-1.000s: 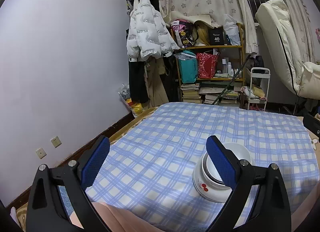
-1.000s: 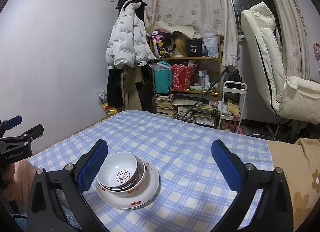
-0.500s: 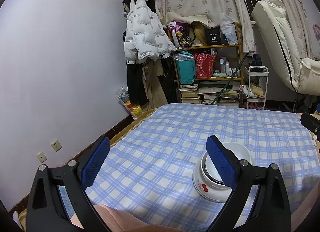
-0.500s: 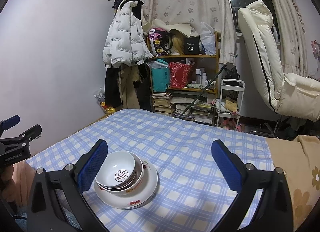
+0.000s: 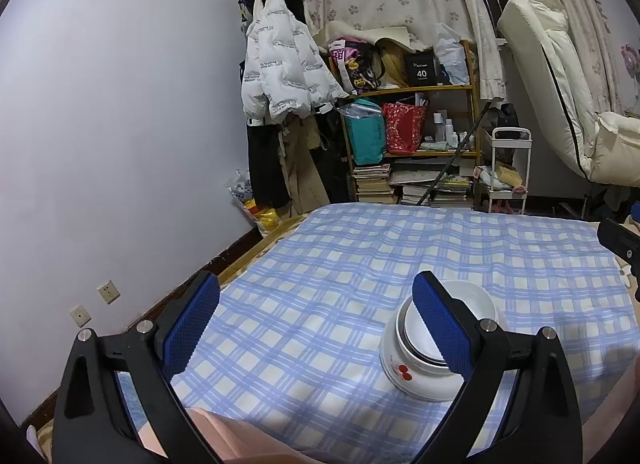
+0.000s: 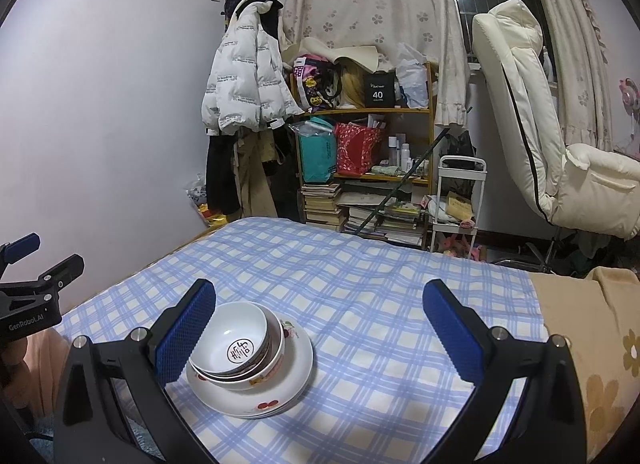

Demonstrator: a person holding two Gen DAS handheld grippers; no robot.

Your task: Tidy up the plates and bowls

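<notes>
Two blue-padded fingers of the left gripper [image 5: 316, 320] stand wide apart with nothing between them, hovering above a blue-and-white checked tablecloth [image 5: 328, 264]. On the cloth to the right, partly hidden behind the right-hand finger, sits a stack of white bowls [image 5: 416, 340] on a plate with red cherry marks [image 5: 404, 378]. A white puffer jacket [image 5: 284, 68] hangs on the far wall beside a cluttered wooden shelf [image 5: 412, 136].

From the right wrist, the right gripper [image 6: 318, 332] is likewise spread wide and empty. The stacked bowls [image 6: 236, 348], the top one bearing a round dark character, rest on the cherry plate [image 6: 280, 392] just beside the left-hand finger. The left gripper [image 6: 28, 284] shows at the far left edge. A cream recliner [image 6: 532, 132] stands behind the table.
</notes>
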